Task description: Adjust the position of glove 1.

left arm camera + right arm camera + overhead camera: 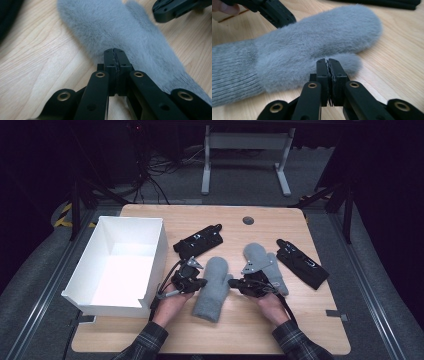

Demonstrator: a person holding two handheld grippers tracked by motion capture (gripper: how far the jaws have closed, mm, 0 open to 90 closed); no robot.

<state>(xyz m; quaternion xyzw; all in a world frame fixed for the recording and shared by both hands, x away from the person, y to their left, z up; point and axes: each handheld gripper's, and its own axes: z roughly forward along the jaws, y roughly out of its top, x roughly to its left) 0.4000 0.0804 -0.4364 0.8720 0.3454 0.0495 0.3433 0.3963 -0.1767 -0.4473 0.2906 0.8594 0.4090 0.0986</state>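
Wooden table (235, 330), both grippers' fingers closed — perhaps pinching mitten (212, 289)

- The place looked like a lab or recording studio rather than a home.
- A pale wooden table with rounded corners (280, 220) stood alone on grey carpeted floor (380, 285), with dark metal rails running along the floor at 3 and 9 o'clock.
- Black drapes or dark walls closed in the space on both sides.
- At 11 o'clock a tangle of black cables (150, 170) trailed across the floor.
- At 12 o'clock stood the white metal legs of a second desk (245, 160).
- Yellow-and-black hazard tape (64, 215) marked the floor at 10 o'clock.
- A round grey cable grommet (248, 220) sat in the tabletop at 12 o'clock.
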